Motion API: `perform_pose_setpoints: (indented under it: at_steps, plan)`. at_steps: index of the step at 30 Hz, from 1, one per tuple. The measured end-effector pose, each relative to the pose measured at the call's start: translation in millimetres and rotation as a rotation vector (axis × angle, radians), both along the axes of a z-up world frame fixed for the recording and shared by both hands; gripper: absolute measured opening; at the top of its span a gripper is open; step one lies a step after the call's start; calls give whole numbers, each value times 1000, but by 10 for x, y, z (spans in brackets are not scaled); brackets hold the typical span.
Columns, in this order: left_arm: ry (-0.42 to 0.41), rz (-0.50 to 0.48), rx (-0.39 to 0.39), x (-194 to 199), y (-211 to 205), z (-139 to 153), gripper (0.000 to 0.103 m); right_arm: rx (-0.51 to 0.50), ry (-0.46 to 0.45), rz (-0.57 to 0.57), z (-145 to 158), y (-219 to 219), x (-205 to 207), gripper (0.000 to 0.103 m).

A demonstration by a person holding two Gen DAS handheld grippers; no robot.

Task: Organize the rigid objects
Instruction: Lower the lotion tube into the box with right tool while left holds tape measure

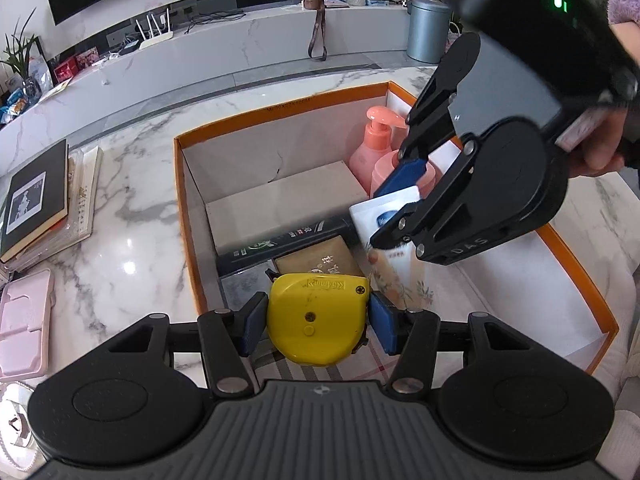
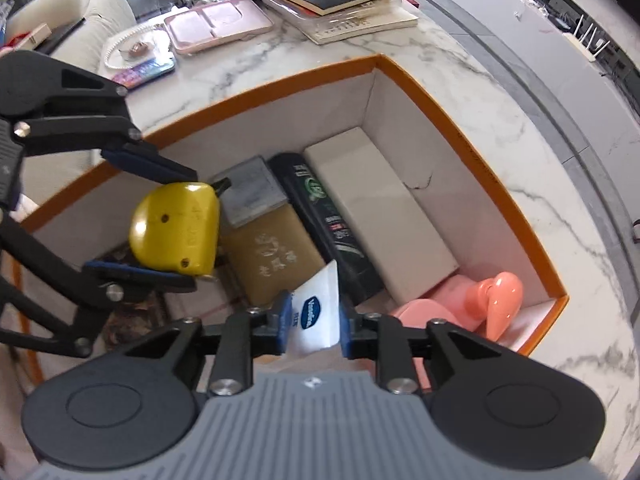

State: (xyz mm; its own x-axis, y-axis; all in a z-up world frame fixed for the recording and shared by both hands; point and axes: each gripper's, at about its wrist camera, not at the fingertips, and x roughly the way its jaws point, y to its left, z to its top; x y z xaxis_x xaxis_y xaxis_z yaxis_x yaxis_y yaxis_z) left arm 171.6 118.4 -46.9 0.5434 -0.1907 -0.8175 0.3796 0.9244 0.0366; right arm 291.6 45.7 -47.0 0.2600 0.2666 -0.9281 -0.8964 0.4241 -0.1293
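**Inspector A:** Left wrist view: the left gripper [image 1: 316,322] is clamped on a yellow tape measure [image 1: 318,318], held above the near end of the orange-rimmed box [image 1: 280,110]. The right gripper [image 2: 314,326] pinches the crimped end of a white Vaseline tube [image 2: 316,314] over the box's right side, beside the pink pump bottle [image 1: 374,140].

**Inspector B:** Hazards?

**Inspector A:** Two grippers crowd one box (they stand near each other); lowering together could knock them. In my judgement the tube, gripped only at its flat end, may swing or slip. The tape measure's rounded case could roll off the brown packet [image 2: 272,258] if released tilted.
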Motion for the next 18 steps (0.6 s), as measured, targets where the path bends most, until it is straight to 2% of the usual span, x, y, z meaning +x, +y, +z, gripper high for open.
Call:
perform_pose_setpoints:
  at_steps: [2, 4, 6, 10, 14, 15, 18]
  plan:
    - [1, -3, -4, 2, -14, -5, 63, -37, -45, 4, -25, -13, -16, 33]
    - [2, -5, -5, -2, -23, -13, 63, -38, -72, -10, 0, -55, -26, 43]
    - [4, -9, -4, -8, -39, -20, 63, -18, -70, -50, 73, -109, -34, 48]
    - [5, -9, -1, -19, -60, -26, 63, -34, 6, -173, 129, -189, -59, 47]
    - [0, -9, -1, -42, -73, -7, 63, -24, 99, -281, 13, -224, -96, 45]
    - [-2, -8, 2, -52, -70, -2, 63, -22, 100, -312, -20, -223, -107, 45]
    - [-1, -3, 7, -67, -52, -2, 63, -34, 29, -332, -50, -173, -162, 45]
